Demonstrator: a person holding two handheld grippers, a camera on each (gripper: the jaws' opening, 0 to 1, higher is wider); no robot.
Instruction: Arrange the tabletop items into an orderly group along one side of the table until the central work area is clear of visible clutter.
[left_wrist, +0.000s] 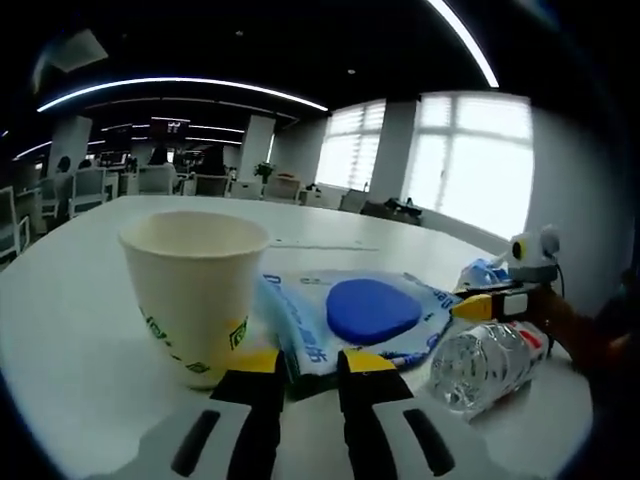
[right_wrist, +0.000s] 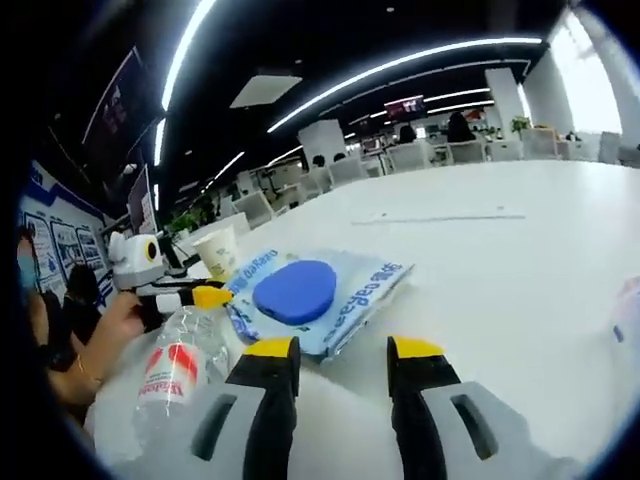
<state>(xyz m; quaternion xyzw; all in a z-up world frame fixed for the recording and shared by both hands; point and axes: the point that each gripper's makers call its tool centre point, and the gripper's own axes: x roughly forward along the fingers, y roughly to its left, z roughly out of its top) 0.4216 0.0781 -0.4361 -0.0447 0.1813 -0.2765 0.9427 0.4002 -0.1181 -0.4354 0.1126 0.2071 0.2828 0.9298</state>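
Big open-plan office here, dark ceiling with long curved light strips, bright windows along one side and rows of desks and chairs further back. Everything sits on a large white table (left_wrist: 90, 300) that runs off wide and bare toward the far chairs, so there's plenty of open surface beyond the clutter, and in the right gripper view the whole right-hand stretch of tabletop is free. Biggest item is the blue-and-white printed plastic bag (left_wrist: 410, 300) lying flat with a blue rounded disc (left_wrist: 368, 309) resting on top of it. In the left gripper view the left gripper (left_wrist: 308, 372) has its yellow-tipped jaws pinched onto the near edge of that bag, gripping it with only a thin gap left between them. Just left of the bag stands a paper cup (left_wrist: 195, 290), upright and empty-looking, right next to the left jaw. On the other side a clear water bottle (left_wrist: 490, 362) with a red label lies on its side close to the bag's corner, near the table's edge. In the right gripper view the right gripper (right_wrist: 343, 350) hovers just in front of the bag's near edge, jaws spread apart with nothing between them, and the bottle lies beside its left jaw.
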